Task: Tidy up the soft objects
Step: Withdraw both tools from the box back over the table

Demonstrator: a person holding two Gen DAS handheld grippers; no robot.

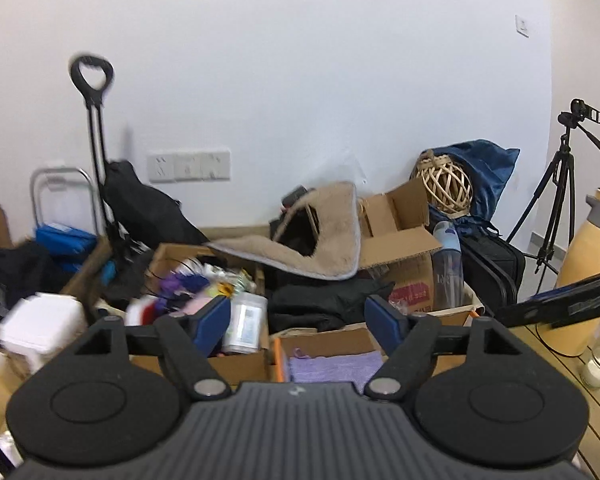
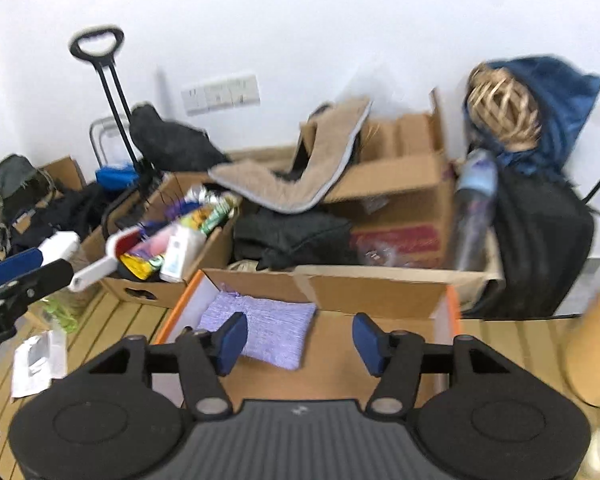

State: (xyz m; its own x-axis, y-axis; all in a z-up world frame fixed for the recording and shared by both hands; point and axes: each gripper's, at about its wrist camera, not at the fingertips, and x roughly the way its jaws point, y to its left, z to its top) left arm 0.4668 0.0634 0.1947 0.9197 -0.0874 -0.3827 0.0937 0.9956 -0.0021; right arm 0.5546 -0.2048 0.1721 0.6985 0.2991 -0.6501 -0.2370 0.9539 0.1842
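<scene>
While the lilac cloth (image 2: 260, 330) lay flat in the orange-edged box (image 2: 453, 304), both grippers hung above it with nothing between their pads.

It sat in the near-left part of the box floor, its long axis running left to right, just beyond and partly behind the left pad of the right gripper (image 2: 299, 338), whose jaws stood fairly wide and empty. That gripper looked the nearer of the two; the left gripper (image 1: 297, 320), jaws spread wide and also empty, saw only the cloth's far edge (image 1: 334, 366) low between its fingers. Behind the box lay black clothing (image 2: 296, 236), a beige fleece mat (image 2: 284, 184) draped over cartons, and a cluttered carton (image 2: 168, 276) to the left.
</scene>
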